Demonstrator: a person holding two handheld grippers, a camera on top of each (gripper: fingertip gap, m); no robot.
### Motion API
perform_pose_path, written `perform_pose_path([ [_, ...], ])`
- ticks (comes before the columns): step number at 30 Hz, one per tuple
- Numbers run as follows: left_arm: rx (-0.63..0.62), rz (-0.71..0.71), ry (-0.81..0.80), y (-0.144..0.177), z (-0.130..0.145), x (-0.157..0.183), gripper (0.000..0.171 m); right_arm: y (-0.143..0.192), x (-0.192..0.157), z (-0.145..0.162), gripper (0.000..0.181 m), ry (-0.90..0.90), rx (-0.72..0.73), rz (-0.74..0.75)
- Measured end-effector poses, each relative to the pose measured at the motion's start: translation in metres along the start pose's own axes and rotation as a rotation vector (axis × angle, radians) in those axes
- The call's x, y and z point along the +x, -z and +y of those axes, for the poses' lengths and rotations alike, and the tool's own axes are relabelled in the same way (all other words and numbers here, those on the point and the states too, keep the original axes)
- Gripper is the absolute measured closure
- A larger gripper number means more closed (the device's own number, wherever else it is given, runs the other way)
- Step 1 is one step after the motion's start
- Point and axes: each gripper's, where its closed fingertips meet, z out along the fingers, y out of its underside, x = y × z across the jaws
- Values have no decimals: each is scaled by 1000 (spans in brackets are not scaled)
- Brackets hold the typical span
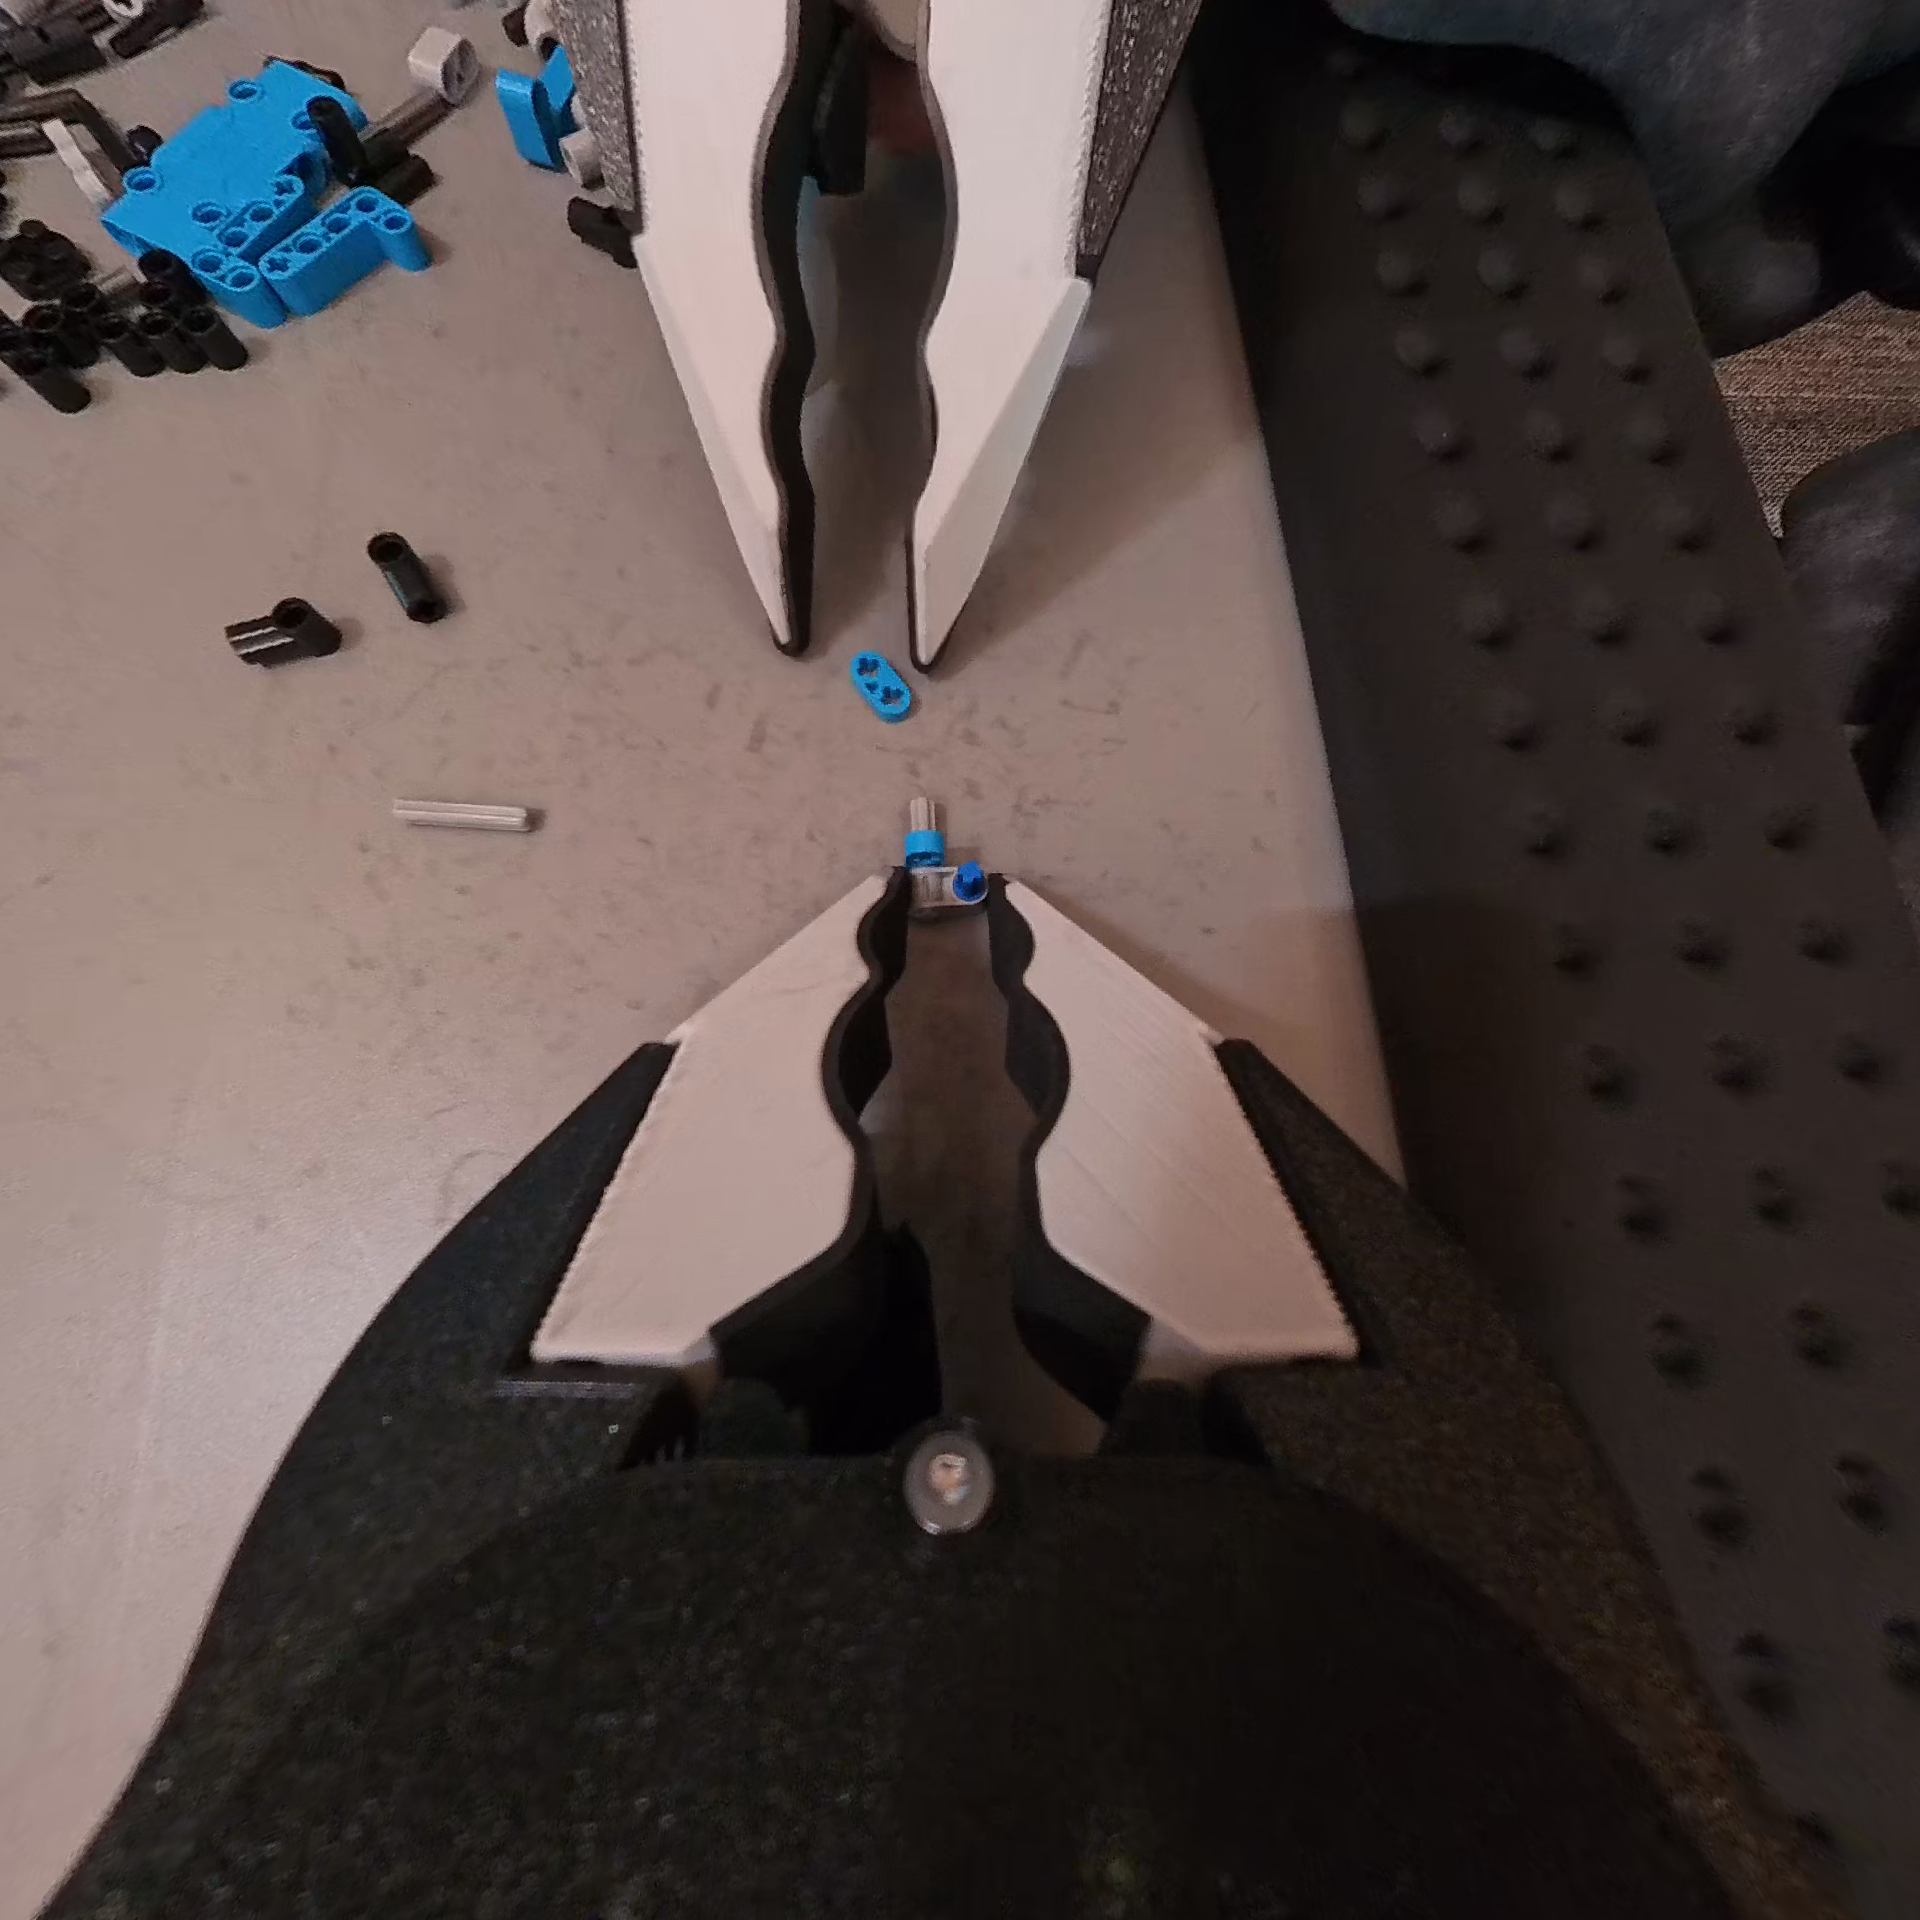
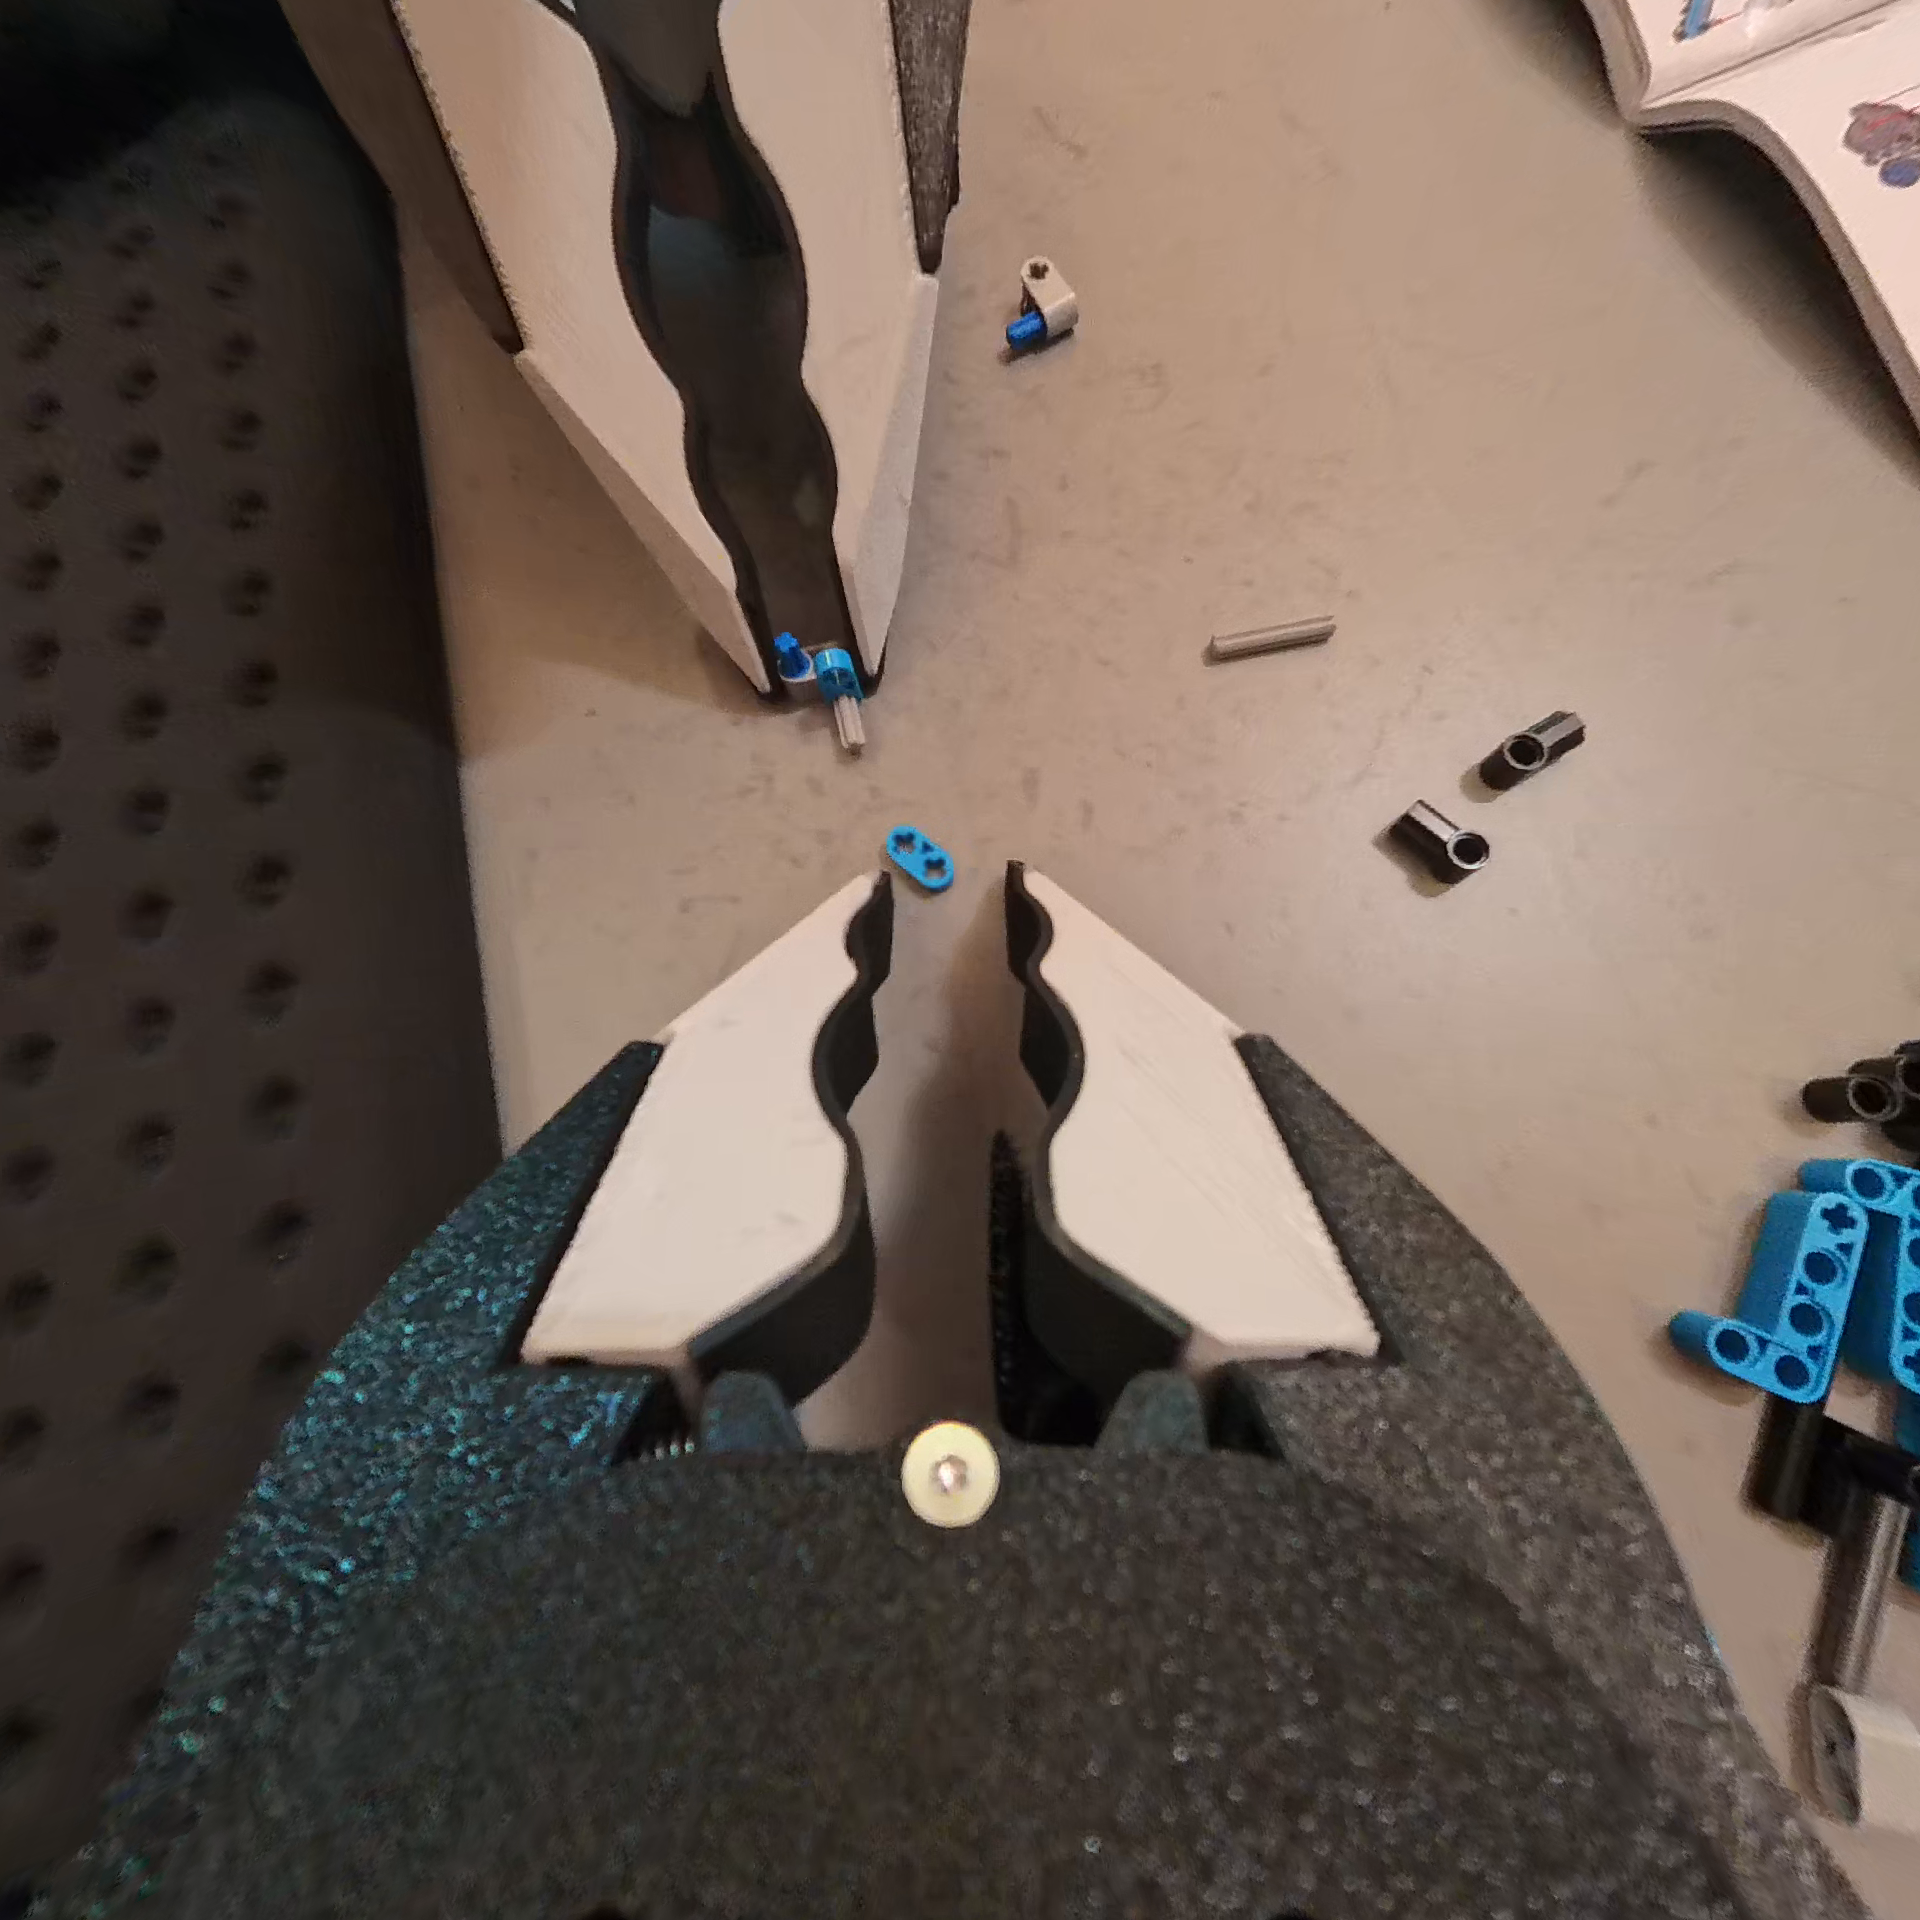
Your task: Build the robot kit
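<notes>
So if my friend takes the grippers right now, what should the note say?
Left gripper: shut on a small grey-and-blue assembly, its axle poking out past the tips.
Right gripper: open, empty, tips just short of the flat blue two-hole link on the table.
The two grippers face each other, with the link between them.
Loose nearby: grey axle, two black connectors, another grey-and-blue piece, blue beams.

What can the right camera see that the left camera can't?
Only the right view shows the open booklet and a loose grey-and-blue connector. Only the left view shows the big pile of black pins. Both show the left gripper pinching a small grey-and-blue piece, the open right gripper, the flat blue link and grey rod.
</notes>
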Motion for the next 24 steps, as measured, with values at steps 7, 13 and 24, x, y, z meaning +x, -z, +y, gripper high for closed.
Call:
perform_pose_path([
  [7, 0, 0, 0, 0, 0, 0, 157, 2, -3, -5, 164, 60, -13, 15],
  [13, 0, 5, -1, 0, 0, 0, 157, 3, -10, 4, 163, 373, -272, 65],
  [24, -2, 24, -27, 5, 5, 2, 157, -4, -3, 1, 174, 504, -484, -72],
])
